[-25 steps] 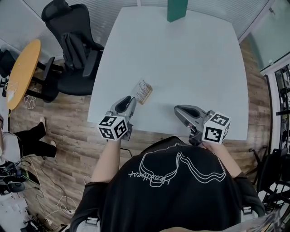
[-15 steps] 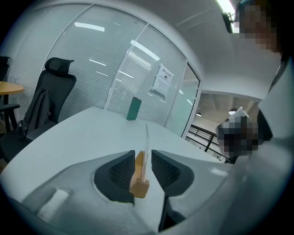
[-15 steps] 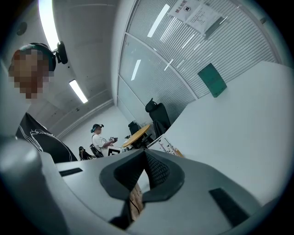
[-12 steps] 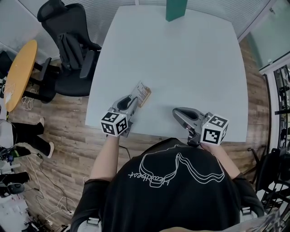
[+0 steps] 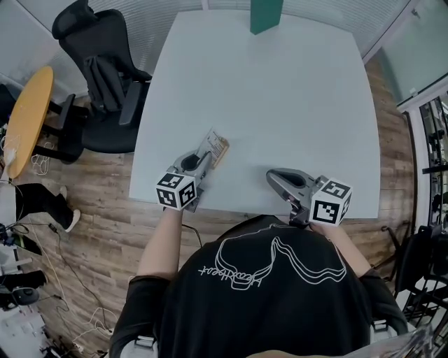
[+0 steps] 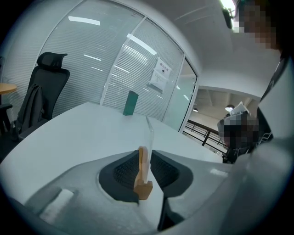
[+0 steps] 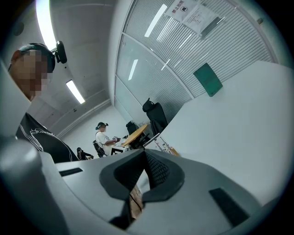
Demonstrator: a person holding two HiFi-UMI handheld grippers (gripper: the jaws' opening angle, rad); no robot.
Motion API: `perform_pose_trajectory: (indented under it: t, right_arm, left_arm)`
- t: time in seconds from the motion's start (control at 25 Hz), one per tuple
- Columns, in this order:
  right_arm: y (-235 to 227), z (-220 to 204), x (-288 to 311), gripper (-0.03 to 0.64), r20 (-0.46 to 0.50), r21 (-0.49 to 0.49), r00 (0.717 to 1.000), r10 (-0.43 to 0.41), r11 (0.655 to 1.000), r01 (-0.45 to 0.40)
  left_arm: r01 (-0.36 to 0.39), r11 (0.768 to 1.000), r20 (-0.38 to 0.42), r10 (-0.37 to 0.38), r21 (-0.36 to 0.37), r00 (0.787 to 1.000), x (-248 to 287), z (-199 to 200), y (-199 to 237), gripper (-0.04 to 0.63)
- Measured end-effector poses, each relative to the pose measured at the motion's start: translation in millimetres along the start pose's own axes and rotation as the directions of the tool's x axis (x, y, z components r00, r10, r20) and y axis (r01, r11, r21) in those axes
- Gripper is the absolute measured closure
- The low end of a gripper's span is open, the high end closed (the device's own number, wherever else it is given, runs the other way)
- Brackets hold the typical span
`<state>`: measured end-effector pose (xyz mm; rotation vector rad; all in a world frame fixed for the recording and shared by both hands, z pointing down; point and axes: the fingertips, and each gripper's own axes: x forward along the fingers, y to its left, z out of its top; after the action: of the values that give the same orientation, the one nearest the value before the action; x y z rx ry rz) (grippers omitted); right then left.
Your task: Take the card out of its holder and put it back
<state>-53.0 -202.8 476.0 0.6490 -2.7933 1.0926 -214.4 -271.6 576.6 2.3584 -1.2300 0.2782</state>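
Gripping the card holder (image 5: 216, 144) edge-on near the table's (image 5: 294, 105) front edge, your left gripper (image 5: 204, 154) has its jaws closing on the clear sleeve, and the tan card appears to sit inside it. I judge this to be the start of pulling the card out. Your right gripper (image 5: 272, 176) sits well apart to the right, jaws together on nothing, so it must open and cross over to pinch the card. Both grippers angle inward from your forearms. A green block (image 5: 265, 15) stands at the far edge.

Green box (image 5: 264, 15) (far edge), black chair (image 5: 98, 77)
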Motion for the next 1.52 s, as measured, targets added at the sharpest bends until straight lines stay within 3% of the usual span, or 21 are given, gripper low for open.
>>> perform_pose_trajectory:
  t: [0.24,0.44,1.52]
  right_arm:
    - [1,1,-2,0.607,0.002,0.003,1.0,-0.008,1.0,0.008]
    - [-1,4,-2,0.607,0.021,0.008,1.0,-0.002,1.0,0.001]
    - [-2,2,-9,0.607,0.004,-0.003,0.999,-0.033,0.999,0.033]
  left_arm:
    - [-0.014,1.0,0.005,0.014,0.019,1.0,0,2,-1,0.55]
    - [-0.032,0.997,0.0,0.032,0.076,0.999,1,4,-1,0.568]
    - [-0.054,0.997,0.07,0.05,0.057,0.996,-9,27,-5,0.569]
